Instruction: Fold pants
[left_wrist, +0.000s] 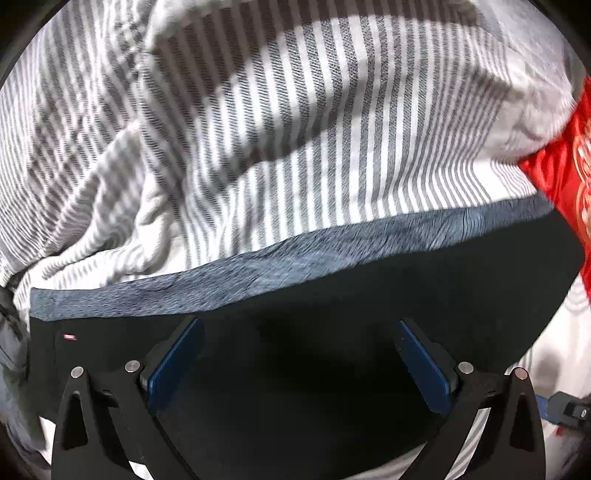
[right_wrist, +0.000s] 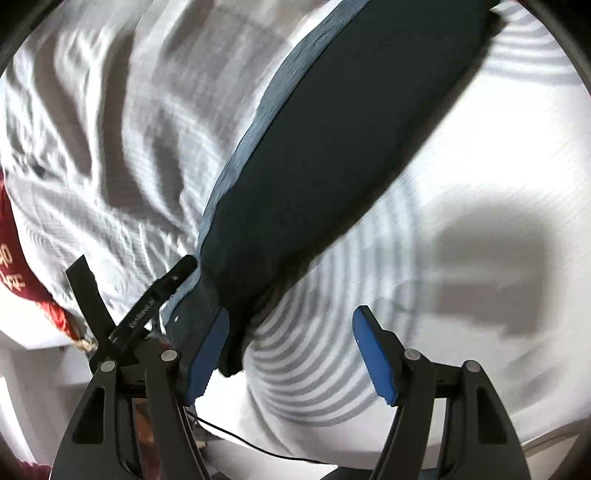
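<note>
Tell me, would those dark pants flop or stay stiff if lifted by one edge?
Probably flop: the pants are soft cloth lying flat on the striped sheet. The ribbed waistband looks thicker, so likely firmer. They seem unlikely to slide easily on the rumpled sheet.

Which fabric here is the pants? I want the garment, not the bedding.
The dark navy pants with the blue-grey band; the sheet is grey-and-white striped, the cloth red.
</note>
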